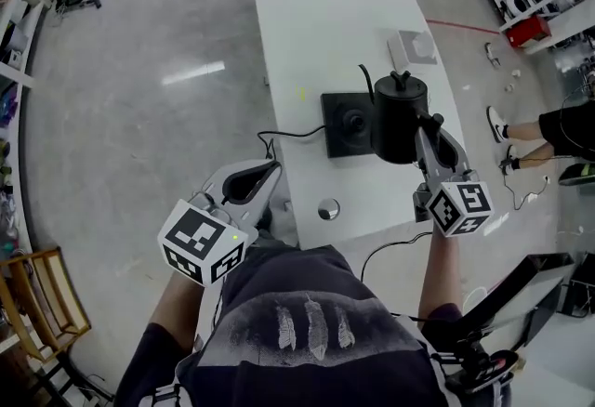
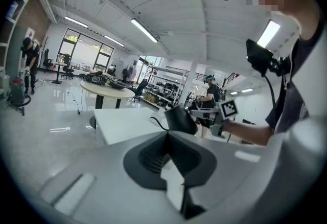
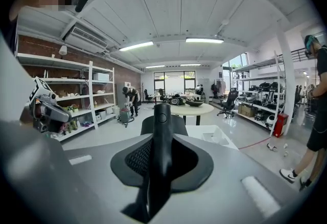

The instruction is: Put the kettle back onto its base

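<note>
1. Where the right gripper (image 1: 429, 126) meets the kettle (image 1: 398, 115), its jaws are clamped narrowly on the kettle's black handle (image 3: 162, 138); in the right gripper view the handle stands upright between the pads and fills the gap, so this is a firm grip and not just a touch.
2. The kettle sits straight ahead of that gripper, body beyond the handle; its thin spout (image 1: 366, 80) curves off on the side away from the gripper, toward the far left in the head view.
3. The black square base (image 1: 342, 124) lies on the white table (image 1: 316, 33) just beside the kettle, on its left in the head view; the kettle's body overlaps the base's right edge there, but it is not centred over the round hub; I cannot tell from that view whether the kettle's bottom touches anything, though the left gripper view shows the kettle (image 2: 180, 119) tilted.
4. By my reading, the coming move is a short carry leftward and then a level descent onto the hub; the right hand is the nearer one and already has the load.
5. The left gripper (image 1: 265, 175) hangs off the table's near left corner, well apart from the kettle and the base; its jaws meet at the tips with nothing between them.
</note>
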